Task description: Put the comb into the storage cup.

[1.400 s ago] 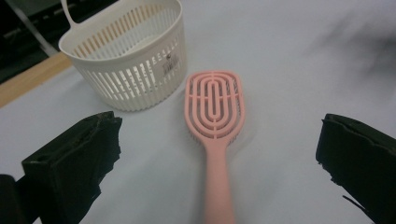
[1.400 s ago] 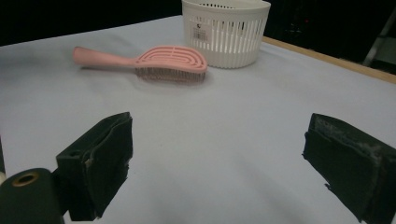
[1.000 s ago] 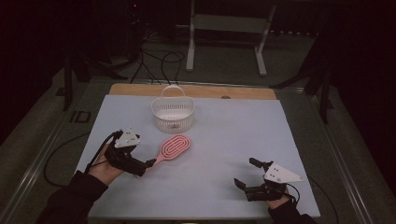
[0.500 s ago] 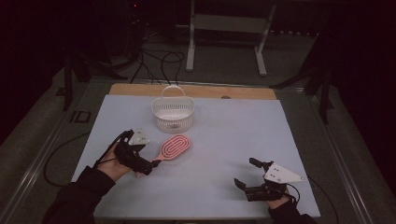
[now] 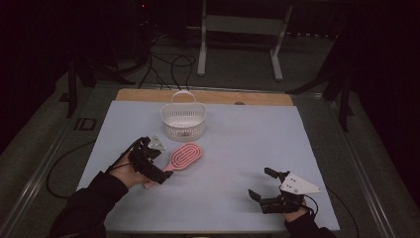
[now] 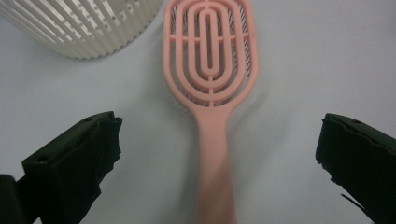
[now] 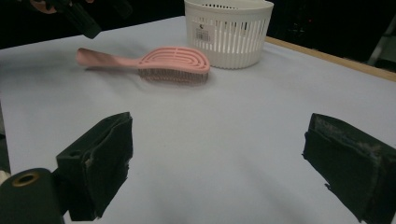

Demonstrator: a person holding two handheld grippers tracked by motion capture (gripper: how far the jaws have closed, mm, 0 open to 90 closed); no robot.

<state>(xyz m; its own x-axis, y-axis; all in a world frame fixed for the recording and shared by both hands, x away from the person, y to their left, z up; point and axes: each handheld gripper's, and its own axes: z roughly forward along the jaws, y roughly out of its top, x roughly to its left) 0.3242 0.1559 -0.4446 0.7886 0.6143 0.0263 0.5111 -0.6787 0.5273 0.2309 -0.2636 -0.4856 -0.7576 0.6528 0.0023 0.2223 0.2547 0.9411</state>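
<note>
A pink vented hairbrush lies bristles down on the pale mat, just in front of a white slatted basket. My left gripper is at the brush's handle end, open. In the left gripper view the handle runs up between the wide-apart jaws, touching neither, and the brush head points toward the basket. My right gripper rests open near the front right of the mat, holding nothing. In the right gripper view the brush and the basket are far off.
The pale mat covers the table, with a wooden strip along the far edge. Beyond the table are cables and a metal stand on a dark floor. Bare mat stretches between the two grippers.
My left gripper has moved right and forward until the brush handle lies between its open jaws. The brush, the basket and the right gripper have stayed put.
</note>
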